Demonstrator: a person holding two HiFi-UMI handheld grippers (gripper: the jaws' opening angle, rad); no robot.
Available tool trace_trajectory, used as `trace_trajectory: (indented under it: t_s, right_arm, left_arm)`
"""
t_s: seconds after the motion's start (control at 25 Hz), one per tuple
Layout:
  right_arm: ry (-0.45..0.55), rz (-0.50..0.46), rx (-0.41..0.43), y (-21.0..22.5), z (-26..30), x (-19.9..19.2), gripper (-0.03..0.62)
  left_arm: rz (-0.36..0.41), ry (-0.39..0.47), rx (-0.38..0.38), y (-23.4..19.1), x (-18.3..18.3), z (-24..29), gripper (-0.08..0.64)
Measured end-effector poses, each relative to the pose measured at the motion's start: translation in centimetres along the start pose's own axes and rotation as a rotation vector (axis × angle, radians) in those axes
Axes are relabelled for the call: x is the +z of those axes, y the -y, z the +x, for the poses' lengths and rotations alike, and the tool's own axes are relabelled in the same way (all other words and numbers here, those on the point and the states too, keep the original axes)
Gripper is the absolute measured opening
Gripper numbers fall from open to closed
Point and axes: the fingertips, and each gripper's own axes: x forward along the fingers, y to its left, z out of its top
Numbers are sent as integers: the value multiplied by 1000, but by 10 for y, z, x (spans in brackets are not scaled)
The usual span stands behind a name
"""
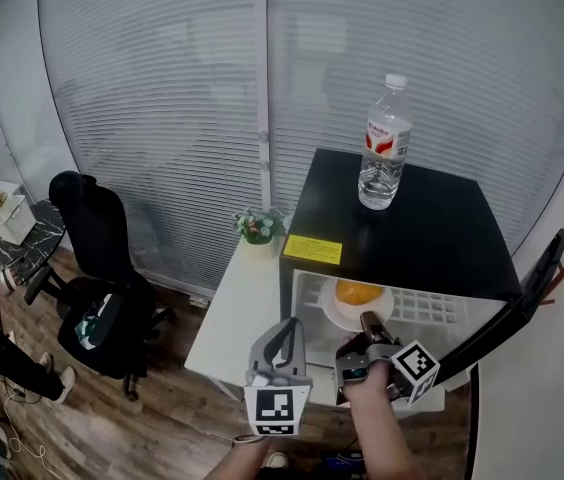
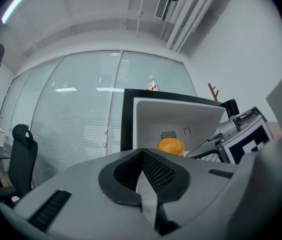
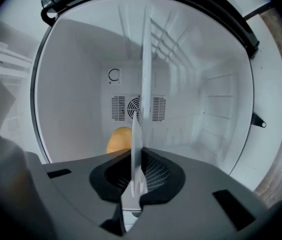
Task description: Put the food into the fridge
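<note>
Stands before a small black fridge (image 1: 412, 228) on a white table (image 1: 237, 308), door (image 1: 527, 298) open wide at the right. Grips a white plate (image 1: 347, 320) by its near rim with the right tool (image 1: 370, 324), jaws clenched on that thin edge. In the right gripper view, shows the plate edge-on, running straight up from between the pads.

Holds the plate inside the fridge's white chamber, beside a wire shelf (image 1: 427, 308); cannot tell whether resting there or just above. Carries on the plate the food (image 1: 359, 291), a round orange-coloured lump near the plate's middle, just ahead of the right tool's tips.

Holds the left tool (image 1: 287, 330) just left of the right one, outside the fridge's mouth, clenched with its pads meeting, pointed about level at the opening. From the left gripper view, looks in at the food, with the right tool reaching in from the right.

On the fridge top, an upright clear bottle (image 1: 385, 143) with a red label, toward the back, and a yellow sticker (image 1: 312, 249) at the front left corner. On the table just left of the fridge, a small potted plant (image 1: 258, 226). Farther left, on the wood floor (image 1: 162, 418), a black chair (image 1: 97, 258). Behind all, a glass wall with blinds (image 1: 162, 118).
</note>
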Motion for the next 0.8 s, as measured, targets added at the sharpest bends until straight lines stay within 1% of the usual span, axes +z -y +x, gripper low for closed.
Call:
trace_trajectory:
  t_s: [0.28,0.44,0.56,0.6,0.68,0.8]
  right_arm:
    - [-6,-7,-2,0,2,0,48]
    - [-5,-20,-10,1,1,1,48]
    - [-7,-19,3,-2,1,-1,49]
    - [-8,-14,12,-4,1,-2,58]
    - [-16,-7,28,-6,1,-4,130]
    - [-24,-11,44,-9,0,-6,167]
  left_arm:
    - [10,-5,37,-3,0,-1,26]
    - [14,9,48,-2,5,-3,26]
    - [22,7,49,-2,7,-5,26]
    - [24,4,49,-2,7,-6,26]
    - [24,2,49,-2,7,-7,26]
    - [25,1,51,-3,7,-8,26]
